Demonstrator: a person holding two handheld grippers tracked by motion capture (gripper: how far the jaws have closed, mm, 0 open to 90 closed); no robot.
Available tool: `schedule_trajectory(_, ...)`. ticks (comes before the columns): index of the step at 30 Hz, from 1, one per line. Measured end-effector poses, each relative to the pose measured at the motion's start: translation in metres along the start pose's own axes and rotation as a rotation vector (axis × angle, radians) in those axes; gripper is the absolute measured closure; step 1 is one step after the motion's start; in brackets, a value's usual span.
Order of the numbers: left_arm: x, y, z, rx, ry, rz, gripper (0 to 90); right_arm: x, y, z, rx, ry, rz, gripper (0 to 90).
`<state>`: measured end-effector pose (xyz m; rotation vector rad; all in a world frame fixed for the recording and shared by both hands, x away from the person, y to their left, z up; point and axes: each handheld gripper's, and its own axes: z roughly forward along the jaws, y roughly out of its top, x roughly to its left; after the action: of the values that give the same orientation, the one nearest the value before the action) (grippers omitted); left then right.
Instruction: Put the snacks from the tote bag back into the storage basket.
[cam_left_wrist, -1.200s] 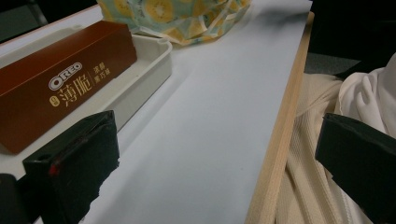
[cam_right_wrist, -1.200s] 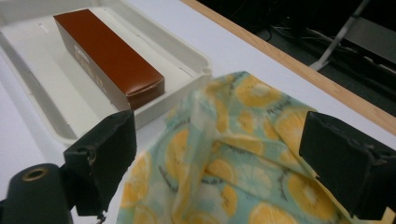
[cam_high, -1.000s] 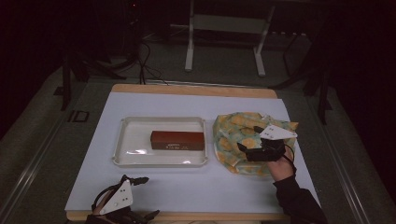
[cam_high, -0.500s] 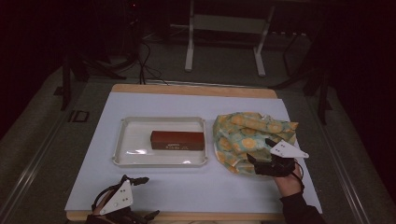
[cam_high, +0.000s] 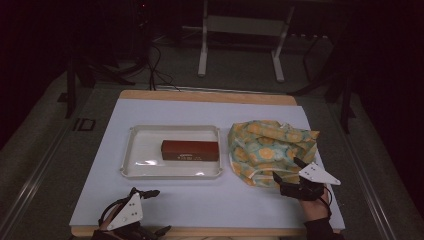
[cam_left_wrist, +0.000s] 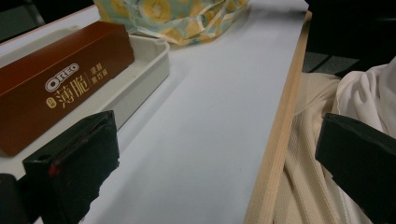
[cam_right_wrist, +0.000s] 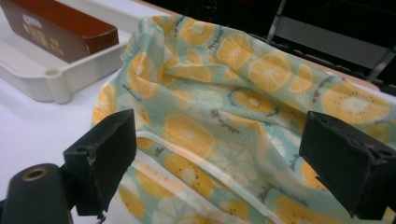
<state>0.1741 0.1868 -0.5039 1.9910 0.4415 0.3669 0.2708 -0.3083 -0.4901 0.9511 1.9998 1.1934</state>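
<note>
We work at a table (cam_high: 210, 200) covered with a white sheet, its wooden edge showing at the near and far sides, in a dark room with grey floor, cables and a metal stand (cam_high: 240, 30) behind. Our right gripper (cam_high: 290, 176) hangs with jaws spread wide at the near edge of the orange-patterned cloth bag (cam_high: 270, 145), which lies crumpled on the right of the table just beside the white tray (cam_high: 135, 167) holding a brown biscuit box (cam_high: 190, 150). Our left gripper (cam_high: 145, 210) rests at the near left edge, jaws spread too, holding nothing
</note>
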Motion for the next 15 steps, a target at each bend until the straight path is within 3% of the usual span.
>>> schedule_trajectory(4,0.0002,0.0,0.0002,0.001,-0.002,0.001,0.0,-0.0026,-0.0044,-0.005,-0.011,-0.022,0.009,11.2)
schedule_trajectory(10,0.0004,0.0,0.0006,0.003,-0.005,0.004,0.0,-0.0088,-0.0071,-0.0053,-0.011,-0.006,0.048,11.2)
schedule_trajectory(15,0.0,-0.0001,0.0001,-0.001,-0.004,0.002,0.0,-0.0087,-0.0078,-0.0056,-0.013,-0.021,0.039,11.2)
